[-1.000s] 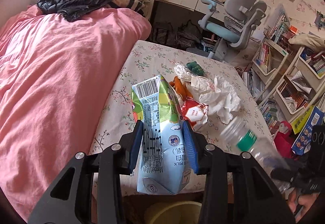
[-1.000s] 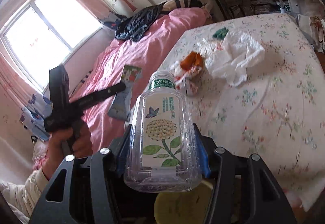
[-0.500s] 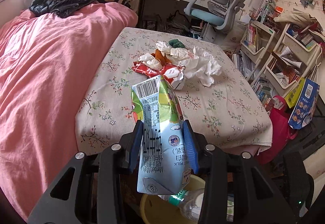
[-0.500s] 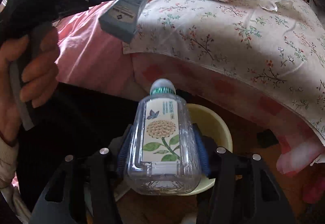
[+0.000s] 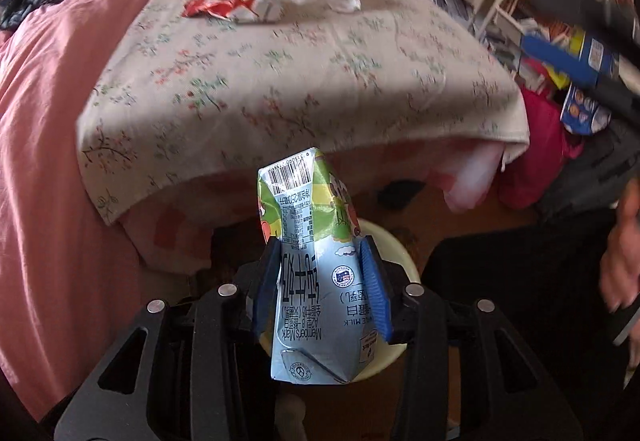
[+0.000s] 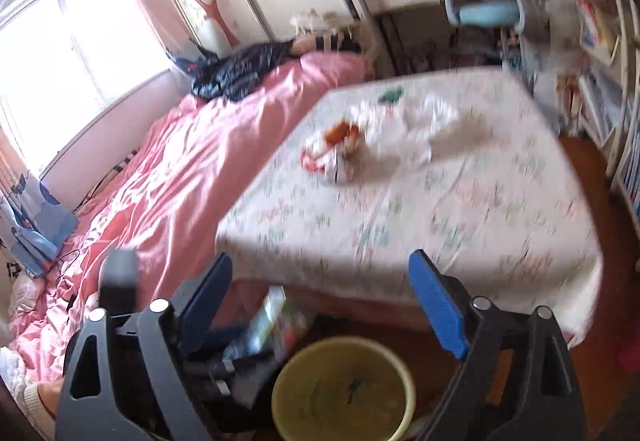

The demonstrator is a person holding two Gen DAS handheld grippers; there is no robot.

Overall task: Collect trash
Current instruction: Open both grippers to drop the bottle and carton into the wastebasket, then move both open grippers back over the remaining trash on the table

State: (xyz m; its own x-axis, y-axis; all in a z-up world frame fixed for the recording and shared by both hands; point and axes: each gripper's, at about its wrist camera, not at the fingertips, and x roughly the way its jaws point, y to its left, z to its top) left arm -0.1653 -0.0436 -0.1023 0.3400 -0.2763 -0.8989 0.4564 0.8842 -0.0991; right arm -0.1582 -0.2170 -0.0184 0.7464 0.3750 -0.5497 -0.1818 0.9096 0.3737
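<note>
The left gripper [image 5: 320,289] clamped the flattened milk carton [image 5: 312,273] above the yellow bin [image 6: 344,389] below the table's near edge, evidently for dropping; the right gripper [image 6: 320,305], jaws just sprung wide, held nothing, pointing toward remaining wrappers [image 6: 336,153] near the tabletop's far edge

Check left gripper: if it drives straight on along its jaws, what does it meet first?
Most likely the yellow bin. The left gripper points steeply down with the milk carton clamped in its jaws, and the bin's rim shows right behind the carton. Depth is unclear.
</note>
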